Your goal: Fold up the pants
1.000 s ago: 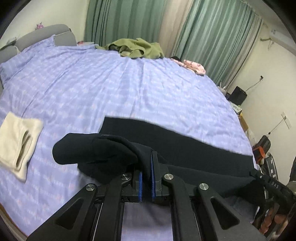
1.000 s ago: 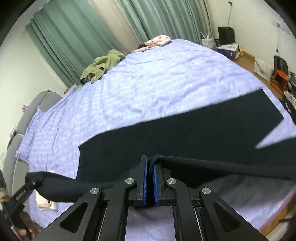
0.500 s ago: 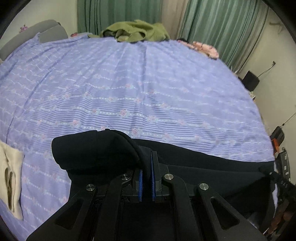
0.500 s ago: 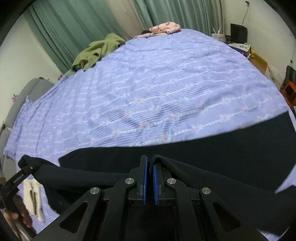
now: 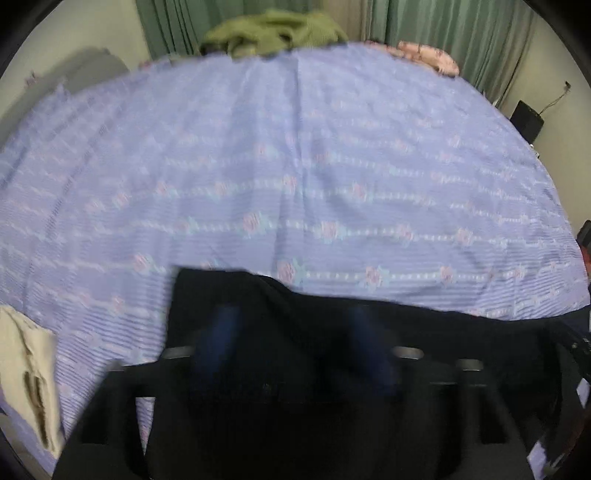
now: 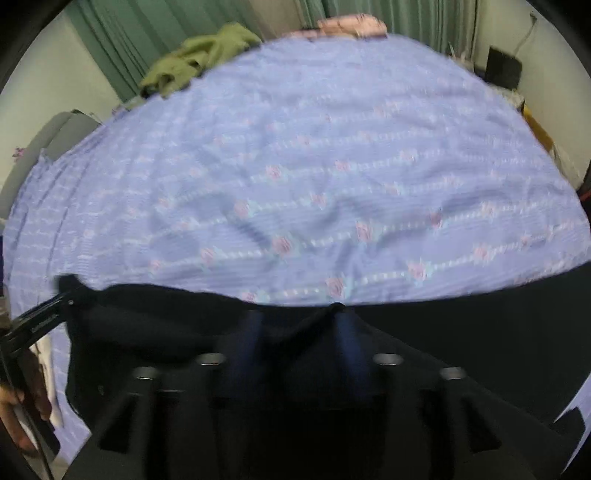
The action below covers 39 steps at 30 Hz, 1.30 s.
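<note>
The black pants (image 5: 332, 317) lie along the near edge of the purple bed sheet (image 5: 295, 166), folded lengthwise. They also show in the right wrist view (image 6: 461, 332). My left gripper (image 5: 291, 332) is open, its blue-padded fingers (image 5: 221, 332) spread wide over the pants' left end. My right gripper (image 6: 299, 332) is open too, its fingers (image 6: 347, 339) apart, with a small peak of black cloth between them. Both views are blurred.
A cream folded cloth (image 5: 26, 373) lies at the sheet's near left. A green garment (image 5: 273, 33) and a pink one (image 5: 428, 55) lie at the far edge by green curtains. A black box (image 5: 526, 120) stands on the floor at the right.
Both grippers have gone from shut on the pants to open. They moved forward and down, laying the lifted edge of the pants onto the rest.
</note>
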Available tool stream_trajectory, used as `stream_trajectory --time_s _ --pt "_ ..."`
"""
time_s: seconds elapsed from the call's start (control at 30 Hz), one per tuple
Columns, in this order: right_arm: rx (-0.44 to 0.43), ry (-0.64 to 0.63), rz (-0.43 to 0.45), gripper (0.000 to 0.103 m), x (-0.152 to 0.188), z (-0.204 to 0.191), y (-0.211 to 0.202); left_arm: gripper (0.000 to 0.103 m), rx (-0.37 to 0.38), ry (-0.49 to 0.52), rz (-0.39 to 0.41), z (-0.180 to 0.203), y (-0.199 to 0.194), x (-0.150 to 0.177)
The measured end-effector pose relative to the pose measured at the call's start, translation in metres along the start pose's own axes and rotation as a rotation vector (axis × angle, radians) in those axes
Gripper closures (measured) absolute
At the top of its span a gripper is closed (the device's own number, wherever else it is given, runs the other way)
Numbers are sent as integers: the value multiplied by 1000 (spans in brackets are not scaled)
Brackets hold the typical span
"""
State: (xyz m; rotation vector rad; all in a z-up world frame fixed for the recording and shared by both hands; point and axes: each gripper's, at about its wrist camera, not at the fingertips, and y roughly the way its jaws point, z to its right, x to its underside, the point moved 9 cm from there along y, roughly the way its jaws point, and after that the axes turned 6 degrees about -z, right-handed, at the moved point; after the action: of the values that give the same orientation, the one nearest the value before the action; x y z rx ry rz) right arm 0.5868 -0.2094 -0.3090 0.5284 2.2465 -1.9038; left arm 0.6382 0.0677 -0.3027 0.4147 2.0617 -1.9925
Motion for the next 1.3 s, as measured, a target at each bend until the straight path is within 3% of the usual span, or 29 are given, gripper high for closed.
stream_trajectory --time_s 0.3,0.37,0.47,0.77,1.07,1.3 --pt "-30 -71 125 41 23 -27 -94 30 55 162 62 39 -96 29" --pt "-31 -83 145 41 35 -28 -118 24 82 166 73 43 -123 37" --pt "-28 -88 169 41 55 -28 -153 23 120 158 79 43 -160 51" --pt "31 -37 229 34 124 -6 -254 16 154 187 143 52 -251 100" --pt "87 -11 266 31 179 32 -316 13 201 273 170 106 -304 146" --pt "81 -22 258 31 200 83 -335 12 189 285 160 163 -319 169"
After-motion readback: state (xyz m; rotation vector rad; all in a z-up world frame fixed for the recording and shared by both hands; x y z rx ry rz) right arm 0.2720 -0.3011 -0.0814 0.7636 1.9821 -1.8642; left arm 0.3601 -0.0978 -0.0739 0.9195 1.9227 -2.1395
